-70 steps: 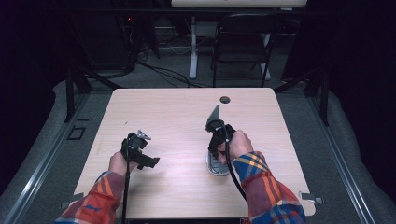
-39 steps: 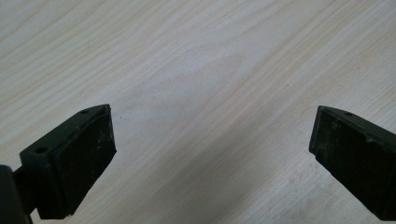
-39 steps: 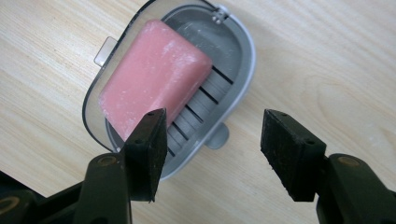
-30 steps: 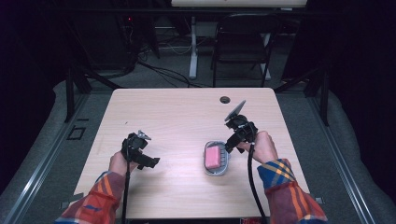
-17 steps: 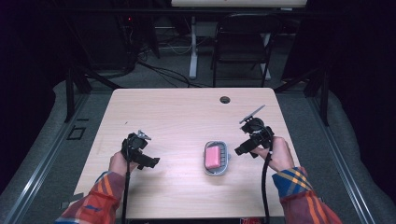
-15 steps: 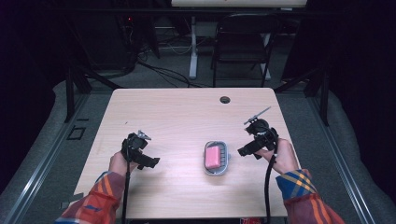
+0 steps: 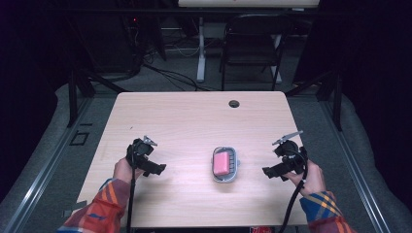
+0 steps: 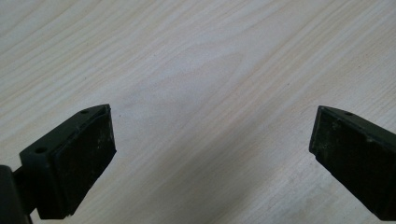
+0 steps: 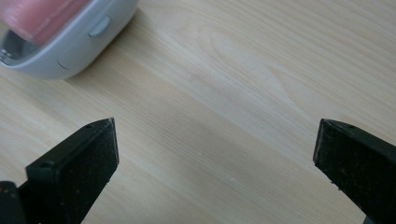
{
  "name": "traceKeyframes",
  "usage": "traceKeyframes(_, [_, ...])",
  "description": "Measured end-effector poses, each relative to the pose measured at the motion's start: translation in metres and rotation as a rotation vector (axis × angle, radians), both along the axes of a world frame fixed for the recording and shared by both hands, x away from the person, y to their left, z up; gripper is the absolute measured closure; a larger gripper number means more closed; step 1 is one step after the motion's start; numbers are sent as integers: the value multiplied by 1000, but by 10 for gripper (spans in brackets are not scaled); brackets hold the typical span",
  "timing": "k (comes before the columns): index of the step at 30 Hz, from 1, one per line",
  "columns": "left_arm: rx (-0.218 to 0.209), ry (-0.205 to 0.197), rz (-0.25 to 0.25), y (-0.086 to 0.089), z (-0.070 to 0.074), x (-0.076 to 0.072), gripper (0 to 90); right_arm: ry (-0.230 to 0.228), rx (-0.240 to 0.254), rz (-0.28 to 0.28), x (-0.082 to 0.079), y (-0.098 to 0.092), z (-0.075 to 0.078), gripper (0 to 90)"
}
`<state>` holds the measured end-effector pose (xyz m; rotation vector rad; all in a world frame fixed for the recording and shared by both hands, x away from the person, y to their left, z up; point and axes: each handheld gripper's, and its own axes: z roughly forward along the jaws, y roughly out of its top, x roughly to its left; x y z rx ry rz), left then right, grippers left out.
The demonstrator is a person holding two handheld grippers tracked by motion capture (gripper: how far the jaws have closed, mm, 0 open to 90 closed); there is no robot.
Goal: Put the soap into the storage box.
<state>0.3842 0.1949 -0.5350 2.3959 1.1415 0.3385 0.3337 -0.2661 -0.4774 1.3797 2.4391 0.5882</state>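
A pink soap bar (image 7: 222, 164) lies in a small grey dish (image 7: 214, 171) on the near middle of the wooden table (image 7: 194, 121). To its right, my right gripper (image 7: 268, 172) points at the dish from a short way off. Its jaws have just been opening and stand wide apart over bare wood (image 9: 217, 158), with nothing between them. The dish (image 9: 84, 46) and the soap (image 9: 42, 18) sit at the upper left of the right gripper view. My left gripper (image 7: 158, 170) rests left of the dish, open over bare wood (image 8: 212, 154).
A dark round cable hole (image 7: 234, 103) sits near the table's far edge. A black chair (image 7: 252, 48) and a table leg with cables stand on the floor beyond. Grey floor surrounds the table.
My right gripper has drawn away from the dish to the right and lowered toward the table, its jaws spreading. The soap stays in the dish. The left gripper has kept still.
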Motion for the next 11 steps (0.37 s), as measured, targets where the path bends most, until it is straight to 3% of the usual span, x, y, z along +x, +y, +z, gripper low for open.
traceKeyframes(6, [5, -1, -6, -1, 0, 0, 4, -29, 21, -21, -11, -13, -17, 0])
traceKeyframes(11, [1, -1, -7, -1, 0, 0, 4, -11, 10, 8, -10, -11, -23, 0])
